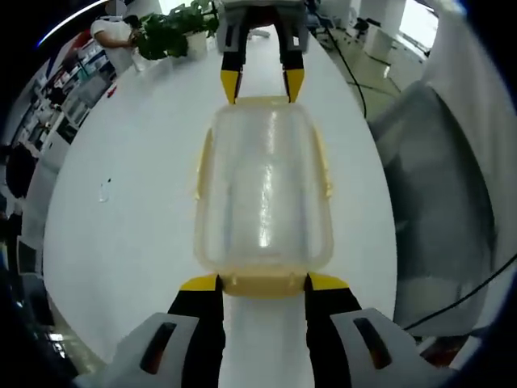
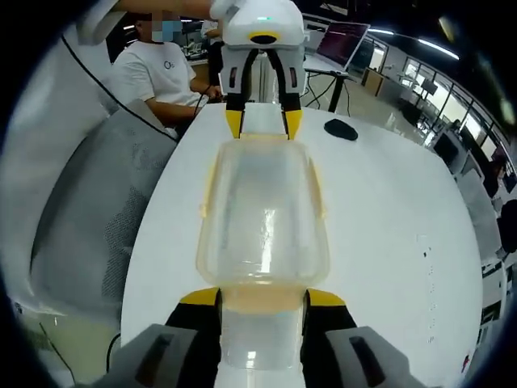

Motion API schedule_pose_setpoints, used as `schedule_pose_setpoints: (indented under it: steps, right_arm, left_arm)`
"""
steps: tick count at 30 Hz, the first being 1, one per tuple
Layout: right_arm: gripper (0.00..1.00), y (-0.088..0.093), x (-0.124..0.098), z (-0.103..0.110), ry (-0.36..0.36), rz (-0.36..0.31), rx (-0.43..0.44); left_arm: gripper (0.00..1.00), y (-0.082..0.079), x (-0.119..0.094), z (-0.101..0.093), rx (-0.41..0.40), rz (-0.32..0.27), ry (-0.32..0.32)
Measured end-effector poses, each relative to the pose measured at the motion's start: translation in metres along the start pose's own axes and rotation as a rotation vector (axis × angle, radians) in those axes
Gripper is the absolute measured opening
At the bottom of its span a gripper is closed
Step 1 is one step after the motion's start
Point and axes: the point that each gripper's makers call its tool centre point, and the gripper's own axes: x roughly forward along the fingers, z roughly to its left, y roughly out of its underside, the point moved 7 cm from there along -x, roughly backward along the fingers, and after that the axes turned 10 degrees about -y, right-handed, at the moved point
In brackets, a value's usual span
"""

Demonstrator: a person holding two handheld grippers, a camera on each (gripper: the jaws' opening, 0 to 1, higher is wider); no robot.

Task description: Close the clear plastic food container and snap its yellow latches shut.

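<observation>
Lying flat on the white table (image 1: 121, 202), one clear plastic food container (image 1: 262, 194) with lid on; nothing visible inside through the cloudy plastic. Four yellow latches counted, one per side: a short-end latch (image 1: 262, 283) at the near end in the left gripper view, another at the far end, and one along each long side, the left one (image 1: 200, 166) and the right one flaring slightly outward. Cannot tell whether any is fully snapped down.

Two grippers, one at each short end, facing each other across the container. Left gripper (image 1: 262, 284) with jaws spread about as wide as the end latch, yellow tips just beside its two corners, seemingly touching the container's end, nothing pinched between. Right gripper (image 2: 262, 297) the same at the opposite end: jaws parted to the width of that end's latch (image 2: 262, 301), tips flanking it, nothing clamped.

Farther off: one potted plant (image 1: 174, 32) at the far end of the table, one black mouse (image 2: 341, 128) on the tabletop, a grey chair (image 2: 97, 210) beside the table, a seated person in a white shirt (image 2: 157, 73).
</observation>
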Motion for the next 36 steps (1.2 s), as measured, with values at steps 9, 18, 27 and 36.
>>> schedule_pose_setpoints:
  steps: [9, 18, 27, 36]
  right_arm:
    - [0.37, 0.023, -0.011, 0.002, 0.004, 0.004, 0.006]
    - [0.37, 0.045, -0.021, 0.005, 0.014, -0.003, 0.025]
    - [0.37, 0.068, -0.028, 0.005, 0.019, 0.011, 0.033]
    - [0.37, 0.085, -0.030, 0.008, 0.015, 0.017, 0.045]
  left_arm:
    - [0.36, -0.023, 0.012, -0.001, 0.004, -0.003, 0.005]
    - [0.36, -0.044, 0.024, 0.001, 0.024, -0.003, 0.010]
    - [0.36, -0.064, 0.039, 0.001, 0.028, -0.015, 0.014]
    - [0.36, -0.078, 0.050, -0.002, 0.035, -0.014, 0.025]
